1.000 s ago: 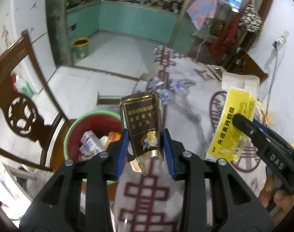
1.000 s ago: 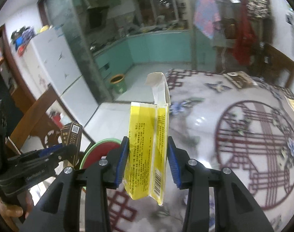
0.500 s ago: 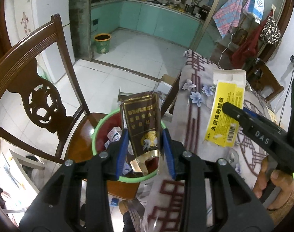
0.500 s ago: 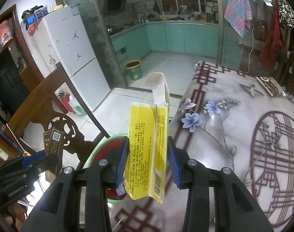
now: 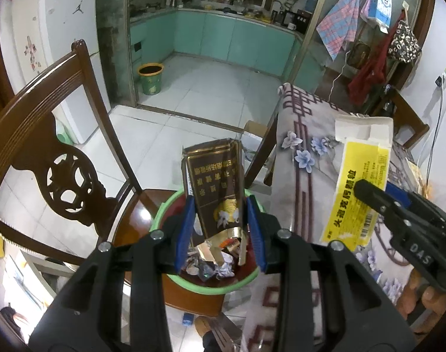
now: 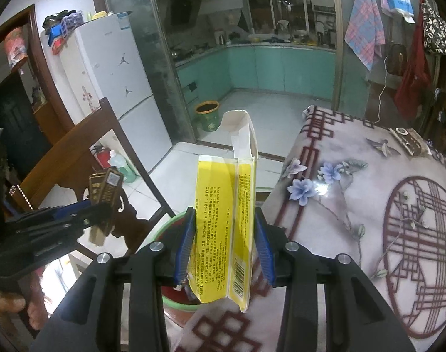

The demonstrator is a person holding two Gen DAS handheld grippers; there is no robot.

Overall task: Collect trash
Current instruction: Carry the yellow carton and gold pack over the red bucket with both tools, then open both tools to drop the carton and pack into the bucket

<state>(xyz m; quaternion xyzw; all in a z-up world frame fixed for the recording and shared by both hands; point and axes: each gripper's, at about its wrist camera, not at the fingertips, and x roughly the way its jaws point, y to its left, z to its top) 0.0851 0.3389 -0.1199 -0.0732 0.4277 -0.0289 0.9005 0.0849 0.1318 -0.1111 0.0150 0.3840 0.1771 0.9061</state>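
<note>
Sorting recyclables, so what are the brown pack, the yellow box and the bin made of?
Brown pack: glossy printed card, gold foil liner torn at the bottom. Yellow box: thin cardboard, creased, with white tuck flap. Bin: probably plastic, a smooth green moulded rim.

Glossy brown foil-lined pack [image 5: 215,187], matt yellow cardboard box [image 6: 225,220], polished wooden chair [image 5: 58,146], seemingly plastic green-rimmed bin [image 5: 164,205].

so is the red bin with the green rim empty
No, the bin already holds crumpled wrappers and scraps, seen below the brown pack in the left gripper.
</note>
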